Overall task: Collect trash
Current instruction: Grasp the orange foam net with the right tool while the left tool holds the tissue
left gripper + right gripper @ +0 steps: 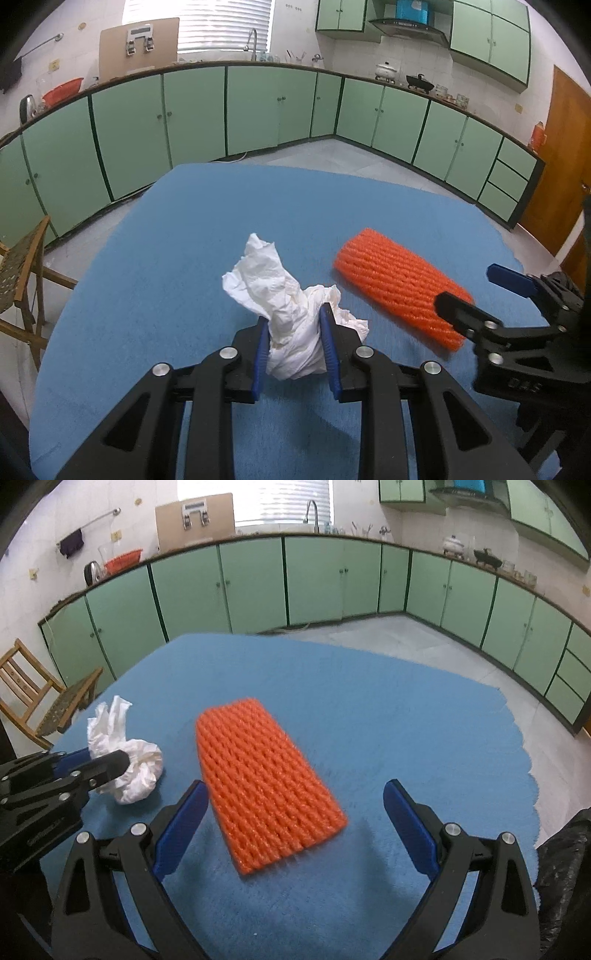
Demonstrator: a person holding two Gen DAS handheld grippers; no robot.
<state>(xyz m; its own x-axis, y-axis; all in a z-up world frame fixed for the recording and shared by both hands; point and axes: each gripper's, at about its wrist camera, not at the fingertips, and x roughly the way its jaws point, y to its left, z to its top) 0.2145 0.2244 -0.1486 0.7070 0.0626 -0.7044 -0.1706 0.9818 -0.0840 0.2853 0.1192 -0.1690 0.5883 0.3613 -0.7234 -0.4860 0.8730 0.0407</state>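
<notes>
Kitchen: green cabinets [195, 110] along tiled walls, bright blinded window [221, 26], pale floor [332, 155], wooden chair [33, 698], brown door [557, 173]

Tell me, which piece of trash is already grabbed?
The crumpled white tissue, pinched in the left gripper. The orange foam net lies free on the blue cloth.

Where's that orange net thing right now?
The orange net lies flat on the blue cloth, just ahead of the open right gripper in its view. The tissue, held by the left gripper, is to its left.
</notes>
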